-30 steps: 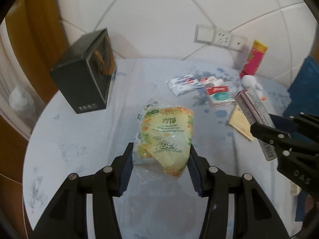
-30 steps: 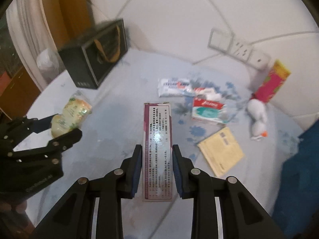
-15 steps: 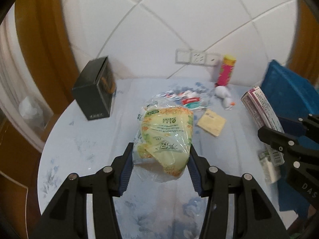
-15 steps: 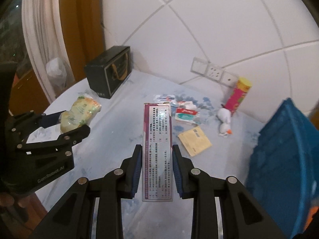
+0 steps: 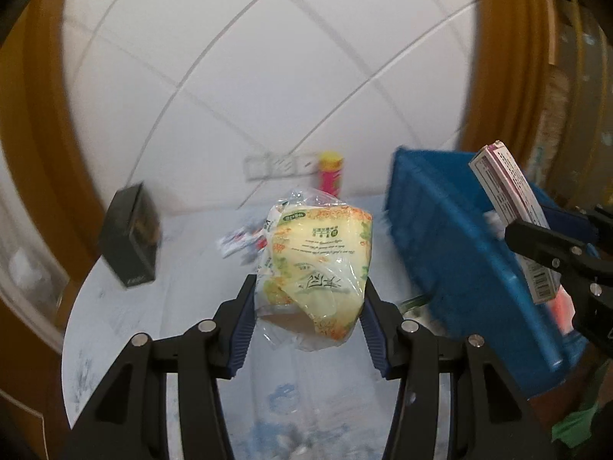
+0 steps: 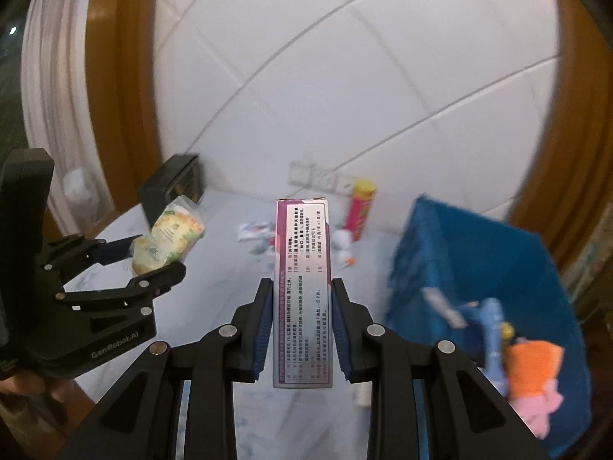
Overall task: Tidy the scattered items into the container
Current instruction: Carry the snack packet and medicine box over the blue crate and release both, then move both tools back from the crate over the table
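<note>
My left gripper [image 5: 308, 299] is shut on a yellow snack bag [image 5: 318, 264] in clear plastic, held above the round table [image 5: 153, 318]. My right gripper [image 6: 302, 299] is shut on a long purple and white box [image 6: 303, 287], held upright above the table. The blue bin [image 6: 498, 268] stands at the right, with orange, pink and blue items inside. In the left wrist view the bin [image 5: 459, 253] is to the right and the right gripper [image 5: 555, 253] holds the box [image 5: 513, 211] over it. The left gripper [image 6: 153, 260] shows at the right wrist view's left with the bag [image 6: 172, 237].
A black box [image 5: 130, 237] stands at the table's back left. Small packets [image 5: 241, 237] lie in the middle. A red and yellow tube [image 6: 358, 211] and a white toy [image 6: 341, 245] are by the tiled wall, under wall sockets [image 6: 318, 178].
Both grippers have risen and pulled back from the table with their items. The blue bin has come into fuller view at the right, and the right gripper is now over it.
</note>
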Tool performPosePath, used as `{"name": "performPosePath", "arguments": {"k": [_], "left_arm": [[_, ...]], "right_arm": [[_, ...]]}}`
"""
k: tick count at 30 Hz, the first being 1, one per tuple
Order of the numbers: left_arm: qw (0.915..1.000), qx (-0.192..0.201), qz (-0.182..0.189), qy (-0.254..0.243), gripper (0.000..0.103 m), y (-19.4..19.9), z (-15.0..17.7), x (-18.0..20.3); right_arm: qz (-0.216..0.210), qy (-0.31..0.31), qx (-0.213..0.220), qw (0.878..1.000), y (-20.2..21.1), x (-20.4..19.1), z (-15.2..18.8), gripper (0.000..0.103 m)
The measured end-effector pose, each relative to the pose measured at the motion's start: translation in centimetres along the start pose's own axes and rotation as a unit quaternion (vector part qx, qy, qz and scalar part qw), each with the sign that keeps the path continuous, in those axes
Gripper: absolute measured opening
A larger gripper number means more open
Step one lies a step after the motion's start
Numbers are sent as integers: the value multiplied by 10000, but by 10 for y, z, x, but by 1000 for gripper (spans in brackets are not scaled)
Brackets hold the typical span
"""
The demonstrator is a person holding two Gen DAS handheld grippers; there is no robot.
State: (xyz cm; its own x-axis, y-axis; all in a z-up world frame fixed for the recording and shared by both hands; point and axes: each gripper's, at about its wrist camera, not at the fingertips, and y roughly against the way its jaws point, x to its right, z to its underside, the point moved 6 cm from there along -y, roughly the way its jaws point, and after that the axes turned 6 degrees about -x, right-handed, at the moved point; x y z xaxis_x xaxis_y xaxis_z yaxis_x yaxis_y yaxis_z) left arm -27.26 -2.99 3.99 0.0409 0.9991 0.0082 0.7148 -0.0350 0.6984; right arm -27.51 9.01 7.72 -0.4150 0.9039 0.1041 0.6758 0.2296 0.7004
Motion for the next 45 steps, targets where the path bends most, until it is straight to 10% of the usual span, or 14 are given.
{"name": "performPosePath", "arguments": {"k": [8,21,27,31,38,45], "left_arm": [[9978,416,416,-305,50,9,-44,156],[9960,-79,542,-713,50,-53,-59,339],[9963,-174,370,-760,51,-69,-61,353],[9968,-142,300,-726,85,-70,-58,355],[9977,-65,198,-640,85,-64,-56,342],[9991,45,-100,-416,85,-47,-50,313]], "right_arm": [[473,-195,61,9987,44,139,25,29],[690,-586,-301,9954,45,328,77,29],[519,-658,-385,9957,29,351,92,29],[504,-671,-321,9960,25,360,92,56],[643,-700,-156,9954,25,367,97,101],[595,-797,-96,9950,28,365,105,103]]}}
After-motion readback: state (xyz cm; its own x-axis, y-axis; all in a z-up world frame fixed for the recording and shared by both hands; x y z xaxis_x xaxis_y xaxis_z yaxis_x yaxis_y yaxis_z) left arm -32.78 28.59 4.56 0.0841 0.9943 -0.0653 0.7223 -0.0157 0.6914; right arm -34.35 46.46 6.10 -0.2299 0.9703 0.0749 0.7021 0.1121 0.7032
